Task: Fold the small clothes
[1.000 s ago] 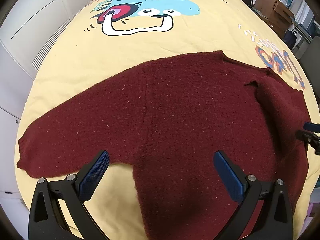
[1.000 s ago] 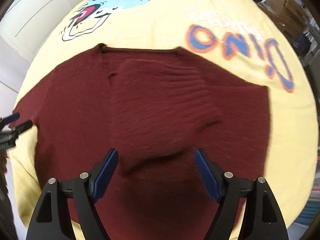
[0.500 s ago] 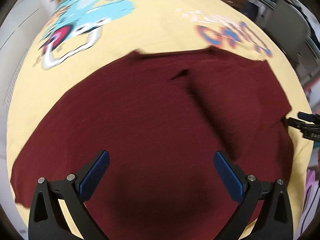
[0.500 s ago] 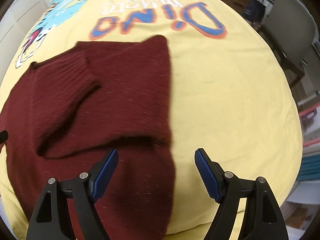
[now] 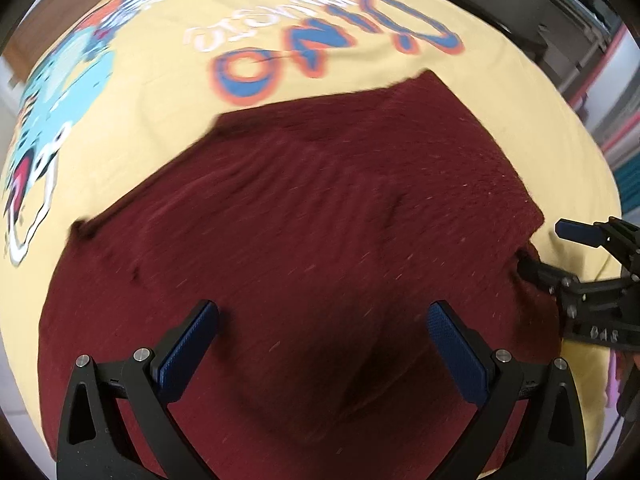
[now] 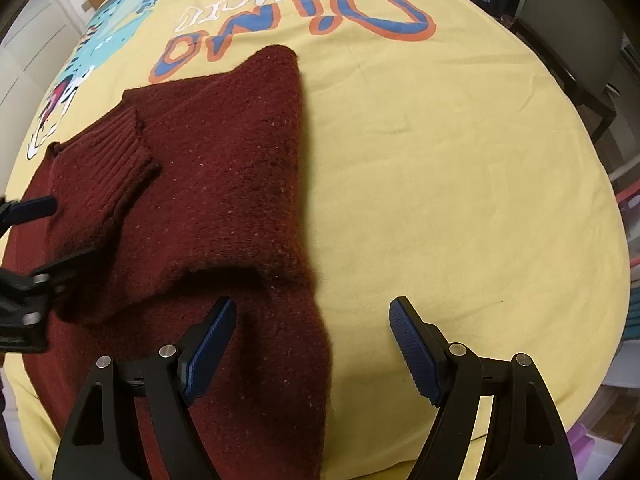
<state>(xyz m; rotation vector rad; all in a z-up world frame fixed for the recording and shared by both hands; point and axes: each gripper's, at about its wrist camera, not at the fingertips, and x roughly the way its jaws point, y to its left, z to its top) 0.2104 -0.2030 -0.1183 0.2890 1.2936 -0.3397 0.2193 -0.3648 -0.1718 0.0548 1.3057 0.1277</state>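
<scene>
Sweater (image 6: pixel 224 184) lies flat on the yellow bedspread (image 6: pixel 440 184), toward the left and near part of the bed as your right camera sees it, with the "Dino" lettering (image 6: pixel 304 24) just beyond its far edge. Judging from how it lies, you are partway through: one side has already been turned in over the body, and its ribbed cuff (image 6: pixel 112 160) rests on top, on the left side of that folded panel. The right edge of the garment now runs as a fairly straight fold line from far to near. The left camera is blurred, so the other side is hard to read; I cannot tell whether that sleeve is folded in yet. The sweater also appears full length from near to far, so the crosswise fold looks not yet done. Your left tool (image 5: pixel 320 340) hangs above the middle of the sweater with its fingers spread wide and nothing between them. Your right tool (image 6: pixel 308 344) is likewise wide apart and empty, poised over the near right edge, one pad (image 6: pixel 208 344) above the knit and the other (image 6: pixel 412 348) above bare bedspread. In the left view the right tool appears at the sweater's right edge, very close to it, though contact is unclear. What remains, as I judge it, is checking the left side, then doubling the length and squaring the result.
</scene>
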